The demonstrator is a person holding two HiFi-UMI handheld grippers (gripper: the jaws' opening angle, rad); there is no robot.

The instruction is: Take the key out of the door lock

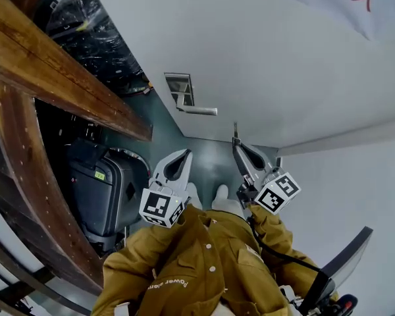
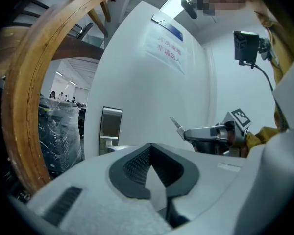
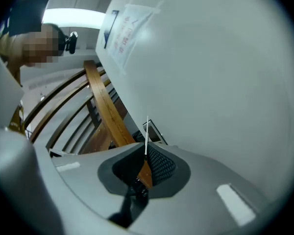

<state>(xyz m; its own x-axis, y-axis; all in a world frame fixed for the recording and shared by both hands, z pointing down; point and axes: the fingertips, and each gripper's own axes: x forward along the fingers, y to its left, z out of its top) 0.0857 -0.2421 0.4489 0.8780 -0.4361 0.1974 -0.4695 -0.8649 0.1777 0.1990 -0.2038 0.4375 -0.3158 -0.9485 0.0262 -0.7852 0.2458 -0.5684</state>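
Note:
The white door (image 1: 263, 58) carries a metal lock plate (image 1: 180, 86) with a lever handle (image 1: 199, 110). My right gripper (image 1: 237, 145) is shut on a thin silver key (image 1: 236, 133), whose blade sticks out past the fingertips, clear of the lock plate and below the handle. The right gripper view shows the key (image 3: 146, 133) edge-on between the pads, with the lock plate (image 3: 155, 130) behind it. My left gripper (image 1: 186, 154) hangs to the left of the right one, jaws together and empty. From the left gripper view, the key (image 2: 176, 124) and the lock plate (image 2: 110, 126) are both visible.
Curved wooden beams (image 1: 59, 78) run along the left. Below them stands a black suitcase (image 1: 108, 189), and a plastic-wrapped bundle (image 1: 92, 25) sits behind. A paper notice (image 2: 166, 45) hangs high on the door. A white wall (image 1: 355, 189) adjoins the door on the right.

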